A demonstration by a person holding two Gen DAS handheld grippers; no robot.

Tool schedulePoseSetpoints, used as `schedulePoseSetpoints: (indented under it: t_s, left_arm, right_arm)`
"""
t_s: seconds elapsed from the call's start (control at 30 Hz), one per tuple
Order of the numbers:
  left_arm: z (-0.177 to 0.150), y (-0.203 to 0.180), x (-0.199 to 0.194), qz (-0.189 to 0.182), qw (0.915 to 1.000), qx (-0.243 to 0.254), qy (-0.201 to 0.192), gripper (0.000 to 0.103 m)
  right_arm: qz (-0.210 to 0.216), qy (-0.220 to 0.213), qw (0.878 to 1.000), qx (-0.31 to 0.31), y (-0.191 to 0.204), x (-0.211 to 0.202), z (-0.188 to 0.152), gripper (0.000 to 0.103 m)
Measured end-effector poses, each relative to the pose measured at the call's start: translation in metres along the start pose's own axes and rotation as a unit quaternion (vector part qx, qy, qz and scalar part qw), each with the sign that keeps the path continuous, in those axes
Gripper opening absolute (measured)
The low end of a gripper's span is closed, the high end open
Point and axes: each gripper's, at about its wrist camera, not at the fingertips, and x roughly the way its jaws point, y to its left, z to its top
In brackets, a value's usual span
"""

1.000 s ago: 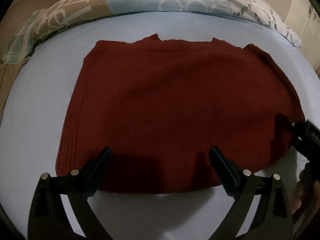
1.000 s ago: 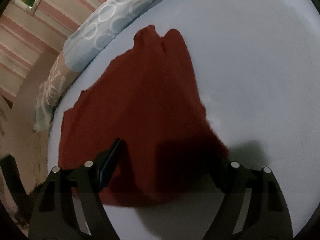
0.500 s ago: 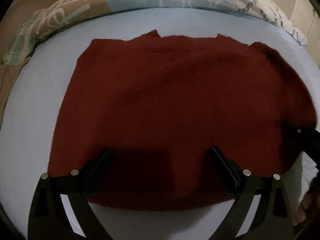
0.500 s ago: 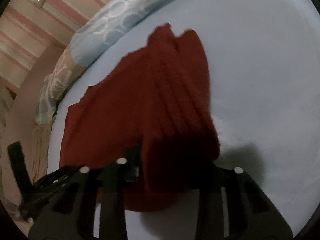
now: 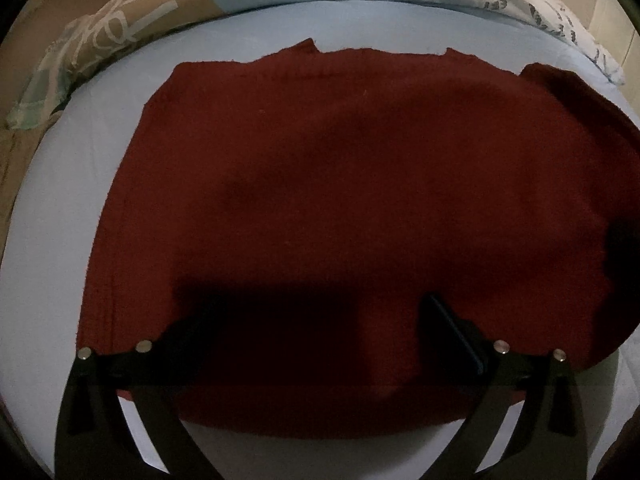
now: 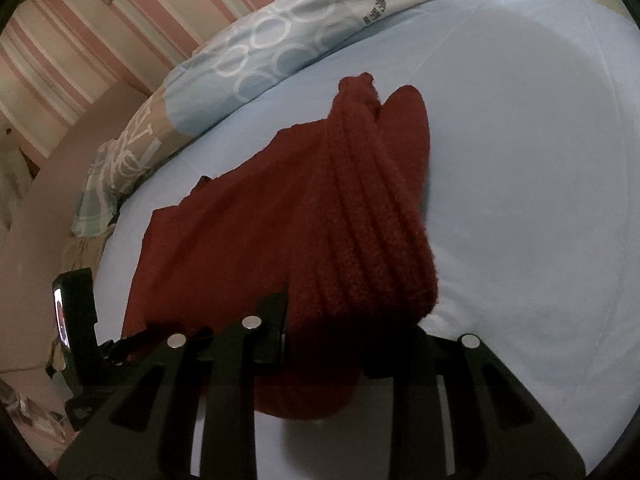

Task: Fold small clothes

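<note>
The right gripper has just closed its jaws on the red sweater, bunching its 3 o'clock edge. The left gripper hovers with jaws wide at 6 o'clock. A thin pinch could slip as the fold lifts.

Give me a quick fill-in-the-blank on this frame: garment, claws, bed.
1. The sweater is dark ____.
2. The right claw is shut on the sweater's ____.
3. The left claw hovers over the sweater with jaws ____.
4. The sheet is light ____.

Missing: red; edge; open; blue
</note>
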Motion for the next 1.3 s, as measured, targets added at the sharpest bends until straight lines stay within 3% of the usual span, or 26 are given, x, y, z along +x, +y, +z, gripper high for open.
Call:
schedulePoseSetpoints:
  t_s: [0.17, 0.23, 0.33, 0.43, 0.67, 0.9, 1.03, 1.1, 1.13, 1.27, 1.3]
  left_arm:
    - [0.000, -0.001, 0.001, 0.007, 0.9999, 0.003, -0.007, 0.102]
    - [0.001, 0.004, -0.002, -0.006, 1.0000, -0.002, -0.006, 0.102]
    - [0.002, 0.026, -0.014, -0.041, 0.9989, -0.020, -0.007, 0.101]
    - [0.004, 0.062, -0.030, -0.052, 0.9980, -0.033, -0.015, 0.101]
    - [-0.008, 0.144, -0.052, 0.006, 0.9989, -0.031, -0.033, 0.101]
    - [-0.017, 0.231, -0.060, 0.042, 0.9962, -0.066, -0.039, 0.101]
    - [-0.026, 0.258, -0.061, 0.054, 0.9947, -0.081, -0.033, 0.101]
    - [-0.031, 0.265, -0.062, 0.055, 0.9940, -0.090, -0.028, 0.101]
    - [-0.033, 0.264, -0.063, 0.053, 0.9939, -0.093, -0.027, 0.101]
    - [-0.039, 0.264, -0.068, 0.051, 0.9943, -0.090, -0.024, 0.101]
    - [-0.035, 0.263, -0.068, 0.046, 0.9948, -0.088, -0.023, 0.101]
  right_arm:
    - [-0.002, -0.006, 1.000, -0.008, 0.007, 0.000, 0.001, 0.025]
    - [-0.002, -0.013, 1.000, -0.022, 0.017, -0.002, 0.003, 0.025]
    - [0.006, -0.024, 0.999, -0.040, 0.037, -0.006, 0.005, 0.025]
    - [0.012, -0.031, 0.997, -0.063, 0.062, -0.008, 0.006, 0.024]
    - [0.045, -0.029, 0.993, -0.106, 0.134, 0.008, 0.001, 0.024]
    - [0.051, 0.007, 0.986, -0.160, 0.215, 0.051, -0.021, 0.023]
    - [-0.008, 0.079, 0.970, -0.231, 0.255, 0.106, -0.065, 0.023]
    - [-0.034, 0.094, 0.958, -0.267, 0.263, 0.117, -0.083, 0.025]
    - [-0.035, 0.090, 0.954, -0.282, 0.266, 0.113, -0.087, 0.031]
    - [0.011, 0.088, 0.957, -0.277, 0.259, 0.083, -0.079, 0.073]
    - [0.014, 0.078, 0.958, -0.277, 0.253, 0.068, -0.076, 0.077]
